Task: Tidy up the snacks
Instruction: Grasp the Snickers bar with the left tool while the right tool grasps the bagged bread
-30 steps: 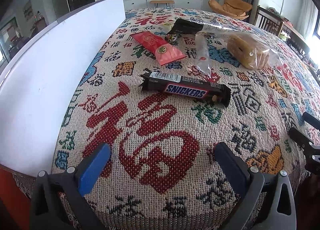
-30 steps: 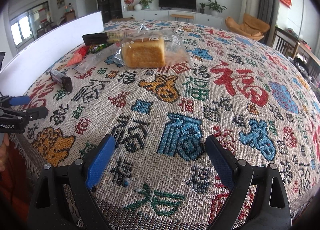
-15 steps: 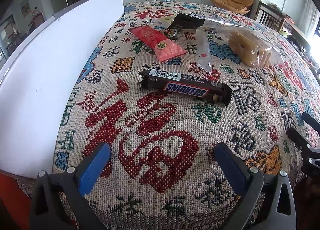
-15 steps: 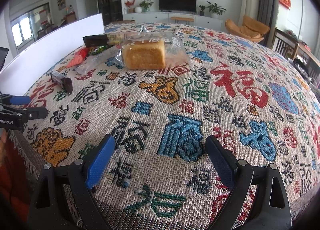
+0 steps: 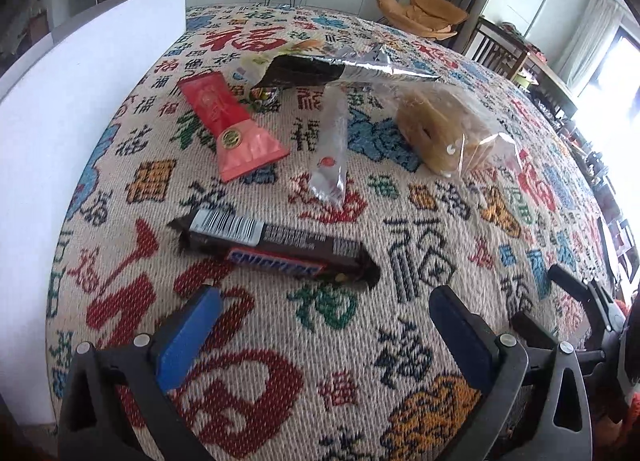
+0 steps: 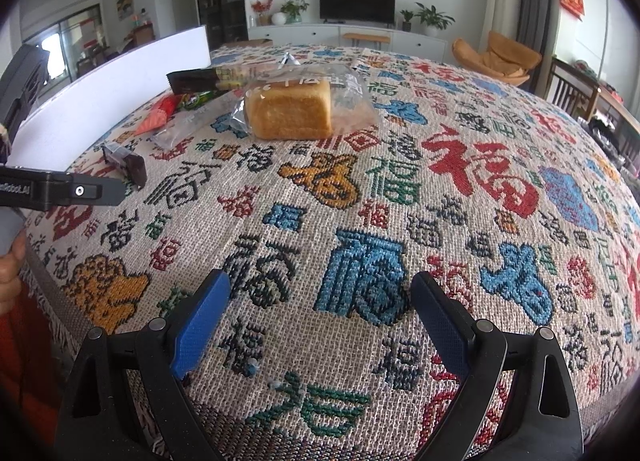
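Observation:
A brown Snickers bar (image 5: 276,253) lies on the patterned tablecloth just ahead of my left gripper (image 5: 324,321), which is open and empty above the cloth. Beyond it lie a red packet (image 5: 228,125), a small clear sachet (image 5: 330,153), a black and silver bag (image 5: 336,69) and bagged bread (image 5: 444,133). My right gripper (image 6: 320,301) is open and empty near the table's front edge. The bread (image 6: 290,111) and the Snickers bar (image 6: 124,163) show far ahead of it, to the left.
A white board (image 5: 60,133) stands along the table's left side. The woven tablecloth (image 6: 400,201) covers the whole table. The left gripper's body (image 6: 60,191) shows at the left of the right wrist view. Chairs and a TV cabinet stand beyond the table.
My left gripper has moved forward toward the Snickers bar, which now lies much closer to its fingers. The right gripper has hardly moved.

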A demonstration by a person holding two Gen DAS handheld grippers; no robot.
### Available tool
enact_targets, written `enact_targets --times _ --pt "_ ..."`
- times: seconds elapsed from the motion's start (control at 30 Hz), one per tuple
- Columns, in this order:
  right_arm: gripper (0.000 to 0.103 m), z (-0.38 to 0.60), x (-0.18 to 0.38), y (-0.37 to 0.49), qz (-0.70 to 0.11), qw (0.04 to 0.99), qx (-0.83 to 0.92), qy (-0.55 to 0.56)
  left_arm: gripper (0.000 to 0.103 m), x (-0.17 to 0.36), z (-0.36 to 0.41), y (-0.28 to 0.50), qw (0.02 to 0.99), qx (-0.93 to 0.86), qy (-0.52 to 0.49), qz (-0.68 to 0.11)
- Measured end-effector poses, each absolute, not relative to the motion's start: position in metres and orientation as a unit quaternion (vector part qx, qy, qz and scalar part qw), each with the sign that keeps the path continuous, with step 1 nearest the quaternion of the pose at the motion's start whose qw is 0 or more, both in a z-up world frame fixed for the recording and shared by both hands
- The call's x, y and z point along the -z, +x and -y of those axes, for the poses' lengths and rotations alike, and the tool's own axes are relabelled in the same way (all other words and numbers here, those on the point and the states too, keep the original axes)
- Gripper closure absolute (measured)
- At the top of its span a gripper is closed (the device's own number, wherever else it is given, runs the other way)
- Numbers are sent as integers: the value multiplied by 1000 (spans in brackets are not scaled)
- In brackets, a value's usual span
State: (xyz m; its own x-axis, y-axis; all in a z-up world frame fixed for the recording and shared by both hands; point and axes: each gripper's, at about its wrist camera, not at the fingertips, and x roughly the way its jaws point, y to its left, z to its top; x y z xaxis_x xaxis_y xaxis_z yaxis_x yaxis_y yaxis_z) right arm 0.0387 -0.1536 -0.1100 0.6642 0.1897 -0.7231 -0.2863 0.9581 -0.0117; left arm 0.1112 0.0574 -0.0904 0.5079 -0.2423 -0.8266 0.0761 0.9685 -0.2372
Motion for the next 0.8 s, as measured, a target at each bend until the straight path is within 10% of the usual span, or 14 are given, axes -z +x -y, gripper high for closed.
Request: enact_targets --times 0.8 --pt "9 152 111 41 -392 907 -138 -66 0 92 -88 152 857 13 23 -515"
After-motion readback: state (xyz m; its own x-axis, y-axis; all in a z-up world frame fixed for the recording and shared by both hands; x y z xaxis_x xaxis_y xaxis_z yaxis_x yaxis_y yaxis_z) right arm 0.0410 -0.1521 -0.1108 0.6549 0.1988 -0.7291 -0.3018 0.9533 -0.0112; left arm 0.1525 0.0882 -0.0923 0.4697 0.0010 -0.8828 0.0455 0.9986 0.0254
